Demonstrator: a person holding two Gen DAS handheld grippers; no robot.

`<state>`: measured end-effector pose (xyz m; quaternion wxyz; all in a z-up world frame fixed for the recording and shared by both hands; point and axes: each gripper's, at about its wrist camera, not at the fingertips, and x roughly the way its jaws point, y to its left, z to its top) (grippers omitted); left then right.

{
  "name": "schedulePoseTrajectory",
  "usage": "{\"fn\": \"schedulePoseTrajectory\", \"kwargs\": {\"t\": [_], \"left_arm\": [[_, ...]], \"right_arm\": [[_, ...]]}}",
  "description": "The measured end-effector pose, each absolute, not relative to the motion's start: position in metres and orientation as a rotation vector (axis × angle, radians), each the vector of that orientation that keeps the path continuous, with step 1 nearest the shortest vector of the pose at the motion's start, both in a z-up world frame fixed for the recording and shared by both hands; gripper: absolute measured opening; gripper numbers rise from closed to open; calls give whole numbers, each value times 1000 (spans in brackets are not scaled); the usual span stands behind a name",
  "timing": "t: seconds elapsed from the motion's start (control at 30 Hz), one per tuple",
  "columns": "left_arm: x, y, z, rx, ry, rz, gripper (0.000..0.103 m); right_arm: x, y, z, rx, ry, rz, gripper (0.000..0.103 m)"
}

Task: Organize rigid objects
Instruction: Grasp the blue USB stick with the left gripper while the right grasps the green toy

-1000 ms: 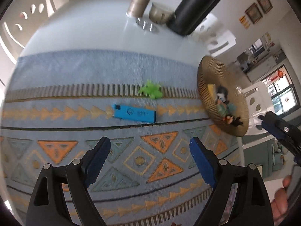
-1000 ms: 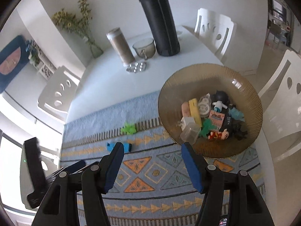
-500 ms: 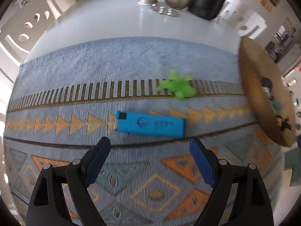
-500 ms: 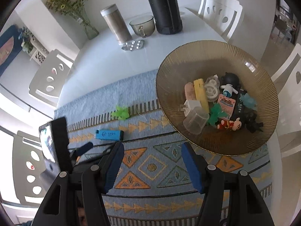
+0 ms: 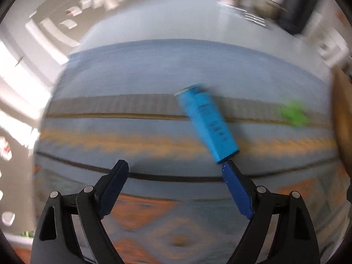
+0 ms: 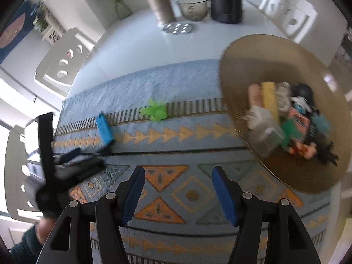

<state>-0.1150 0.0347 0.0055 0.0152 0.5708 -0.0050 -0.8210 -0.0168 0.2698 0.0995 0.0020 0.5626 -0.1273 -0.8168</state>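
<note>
Trouble looms on the patterned mat [image 6: 198,81] as the left hand-held gripper [image 5: 176,169], its jaws spread wide and gripping nothing, closes on a blue rectangular stick [image 5: 208,123] lying askew across the striped band. One fingertip [image 5: 228,169] sits at the stick's near end rather than beside it, so a squeeze from here would likely nudge or spin the piece away instead of trapping it. Heavy motion blur in the left wrist view suggests a fast approach, adding to that risk. The right hand-held gripper [image 6: 178,178] hovers half open and unladen above the mat, with a green toy [image 6: 155,111] and the crowded brown bowl [image 6: 242,50] nearby.
</note>
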Motion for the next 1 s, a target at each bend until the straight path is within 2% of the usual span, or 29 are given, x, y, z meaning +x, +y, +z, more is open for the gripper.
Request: {"fn": "schedulePoseTrajectory", "kwargs": {"t": [0.1, 0.23, 0.37, 0.4, 0.47, 0.5, 0.53, 0.6, 0.63, 0.67, 0.7, 0.83, 1.0], "left_arm": [[-121, 0, 11, 1786, 135, -2536, 85], [-123, -1, 22, 1819, 274, -2643, 85], [-132, 19, 26, 1818, 208, -2745, 84], [-137, 26, 23, 1836, 168, -2745, 81], [-144, 34, 14, 1876, 92, -2708, 69], [-143, 35, 14, 1835, 47, -2725, 68], [-143, 40, 14, 1833, 22, -2740, 61], [-145, 45, 13, 1826, -36, -2740, 55], [-145, 47, 13, 1811, -71, -2743, 47], [-144, 48, 13, 1798, -109, -2745, 41], [-146, 51, 13, 1789, -123, -2743, 40], [-142, 41, 14, 1770, -91, -2745, 21], [-146, 41, 16, 1789, -12, -2745, 21]], "right_arm": [[-40, 260, 87, 1750, -367, -2522, 62], [-79, 246, 63, 1758, -320, -2484, 62], [-107, 232, 47, 1789, -148, -2486, 62], [-112, 230, 44, 1791, -109, -2483, 62], [-120, 228, 39, 1797, -83, -2465, 62], [-123, 228, 37, 1798, -73, -2459, 62], [-126, 227, 36, 1795, -54, -2458, 62], [-129, 226, 35, 1782, -20, -2472, 62], [-129, 226, 35, 1778, -21, -2472, 60], [-130, 226, 35, 1776, -14, -2477, 53], [-130, 224, 35, 1778, 15, -2491, 51], [-130, 222, 38, 1770, 56, -2502, 33], [-124, 222, 41, 1769, 23, -2499, 33]]}}
